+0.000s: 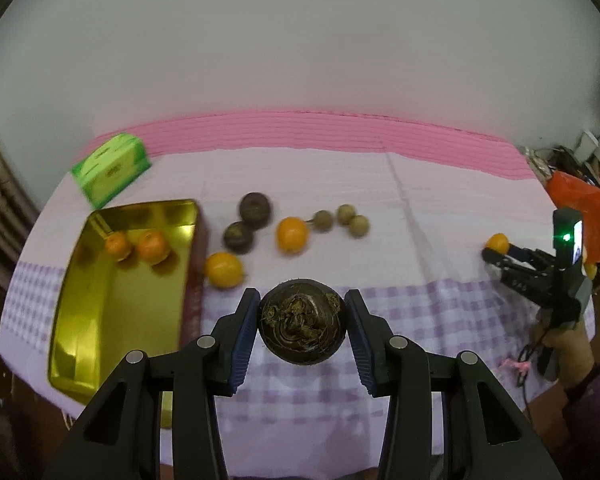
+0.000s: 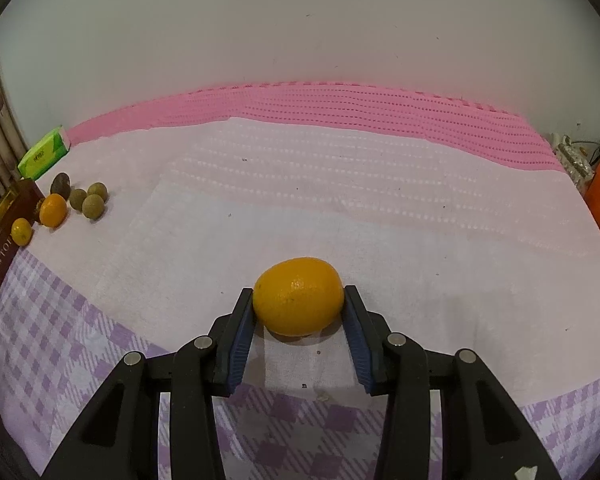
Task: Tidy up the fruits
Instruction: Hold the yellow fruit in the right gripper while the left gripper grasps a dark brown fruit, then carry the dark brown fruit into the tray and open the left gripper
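My left gripper (image 1: 302, 312) is shut on a dark brown round fruit (image 1: 302, 322) and holds it above the checked cloth, right of a gold tray (image 1: 100, 320). Two oranges (image 1: 152, 246) lie in the tray. On the cloth beyond sit two oranges (image 1: 224, 270), two dark fruits (image 1: 254, 207) and three small greenish-brown fruits (image 1: 342, 220). My right gripper (image 2: 299, 304) is shut on an orange (image 2: 299, 296) resting low on the white cloth; the left wrist view shows that gripper (image 1: 496, 250) far right, held by a hand (image 1: 568, 344).
A green tissue pack (image 1: 112, 168) stands behind the tray. A pink mat (image 1: 320, 132) runs along the wall. An orange plastic bag (image 1: 584, 204) and cables crowd the table's right edge. The loose fruits (image 2: 88, 200) and green pack (image 2: 44, 156) appear far left in the right wrist view.
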A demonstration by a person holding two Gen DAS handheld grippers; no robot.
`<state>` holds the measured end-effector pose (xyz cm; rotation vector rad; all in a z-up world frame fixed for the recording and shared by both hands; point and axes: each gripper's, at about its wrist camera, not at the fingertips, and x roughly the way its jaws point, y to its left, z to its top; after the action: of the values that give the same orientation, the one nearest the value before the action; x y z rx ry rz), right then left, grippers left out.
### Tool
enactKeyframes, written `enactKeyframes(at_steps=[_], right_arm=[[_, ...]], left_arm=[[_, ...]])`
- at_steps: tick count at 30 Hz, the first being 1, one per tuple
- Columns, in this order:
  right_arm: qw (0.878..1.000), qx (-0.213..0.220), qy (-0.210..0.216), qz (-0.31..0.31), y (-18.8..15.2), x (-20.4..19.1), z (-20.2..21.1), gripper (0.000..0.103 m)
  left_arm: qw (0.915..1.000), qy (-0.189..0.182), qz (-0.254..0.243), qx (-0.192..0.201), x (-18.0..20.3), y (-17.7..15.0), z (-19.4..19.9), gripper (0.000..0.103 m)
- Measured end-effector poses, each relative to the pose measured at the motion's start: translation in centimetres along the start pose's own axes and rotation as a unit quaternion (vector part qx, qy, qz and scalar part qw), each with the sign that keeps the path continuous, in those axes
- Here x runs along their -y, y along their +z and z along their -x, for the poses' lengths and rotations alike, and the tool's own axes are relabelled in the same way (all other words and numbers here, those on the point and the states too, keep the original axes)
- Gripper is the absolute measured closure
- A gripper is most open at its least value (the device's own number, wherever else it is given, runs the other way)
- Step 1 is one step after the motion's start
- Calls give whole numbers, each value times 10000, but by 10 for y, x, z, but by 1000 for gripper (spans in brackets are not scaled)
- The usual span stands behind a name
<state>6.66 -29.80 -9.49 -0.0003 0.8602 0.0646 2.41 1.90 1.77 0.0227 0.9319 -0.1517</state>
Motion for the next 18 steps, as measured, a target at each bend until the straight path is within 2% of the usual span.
enactKeyframes(at_steps=[10, 18], right_arm=[[10000, -12, -67, 48, 1, -3, -1, 62], [10000, -12, -74, 57, 1, -3, -1, 62]], left_arm=[[9989, 373, 209, 196, -32, -7, 10, 59], [9965, 715, 392, 201, -65, -8, -6, 59]])
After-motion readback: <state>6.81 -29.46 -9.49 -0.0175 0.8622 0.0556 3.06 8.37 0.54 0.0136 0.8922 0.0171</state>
